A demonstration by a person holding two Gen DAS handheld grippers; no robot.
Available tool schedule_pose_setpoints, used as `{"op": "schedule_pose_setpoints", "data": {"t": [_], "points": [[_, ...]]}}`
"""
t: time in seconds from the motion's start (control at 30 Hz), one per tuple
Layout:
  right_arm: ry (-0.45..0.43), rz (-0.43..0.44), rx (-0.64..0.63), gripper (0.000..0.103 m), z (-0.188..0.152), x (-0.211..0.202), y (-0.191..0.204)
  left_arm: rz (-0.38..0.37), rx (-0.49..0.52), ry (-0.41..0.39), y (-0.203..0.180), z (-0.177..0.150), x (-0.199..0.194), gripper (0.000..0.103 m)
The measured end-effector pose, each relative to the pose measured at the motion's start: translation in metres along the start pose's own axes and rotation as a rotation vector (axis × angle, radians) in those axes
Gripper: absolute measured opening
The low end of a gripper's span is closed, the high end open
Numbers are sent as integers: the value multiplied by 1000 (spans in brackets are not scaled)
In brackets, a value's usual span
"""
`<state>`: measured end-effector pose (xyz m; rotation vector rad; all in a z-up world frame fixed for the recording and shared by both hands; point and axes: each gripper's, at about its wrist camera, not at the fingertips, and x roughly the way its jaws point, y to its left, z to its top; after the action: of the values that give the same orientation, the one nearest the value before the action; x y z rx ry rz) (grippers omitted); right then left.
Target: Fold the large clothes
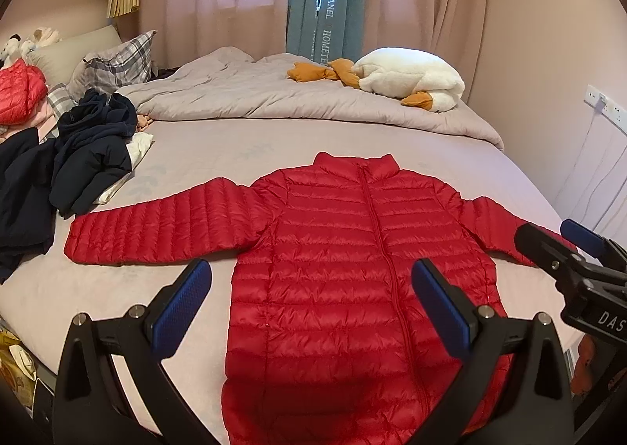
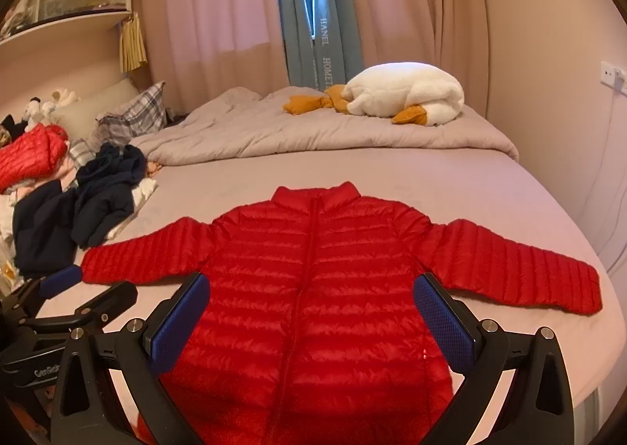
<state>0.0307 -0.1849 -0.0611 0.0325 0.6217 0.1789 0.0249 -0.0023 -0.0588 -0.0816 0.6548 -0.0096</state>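
A red quilted puffer jacket (image 1: 345, 261) (image 2: 313, 280) lies flat on the bed, front up, zipped, collar away from me and both sleeves spread sideways. My left gripper (image 1: 311, 284) hovers open above its lower body, nothing between the blue pads. My right gripper (image 2: 311, 298) is likewise open above the jacket's lower half and holds nothing. In the left wrist view the right gripper (image 1: 564, 239) shows at the right edge over the right sleeve. The right wrist view catches the left gripper (image 2: 84, 288) at the lower left, near the left cuff.
The bed (image 1: 219, 155) has a pink-grey sheet, with a rumpled grey duvet (image 1: 274, 96) and a white plush goose (image 1: 407, 76) at the far side. Dark navy clothes (image 1: 78, 163) and another red jacket (image 1: 19, 92) are piled at the left by plaid pillows (image 1: 117, 61). Curtains hang behind.
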Motion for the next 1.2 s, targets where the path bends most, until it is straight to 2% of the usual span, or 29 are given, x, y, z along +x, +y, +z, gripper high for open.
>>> {"op": "schedule_pose_setpoints", "data": {"t": [0.33,0.83,1.2], "points": [[-2,-6,-17,103,1,0,7,-15,2,4,-4,-4,-2,102],[-7,-21,-12,103,0,-1,7,1,-36,-34,7,3,-12,102],[-4,-17,-15,103,1,-1,6,-6,-55,-26,11,3,-11,102]]}}
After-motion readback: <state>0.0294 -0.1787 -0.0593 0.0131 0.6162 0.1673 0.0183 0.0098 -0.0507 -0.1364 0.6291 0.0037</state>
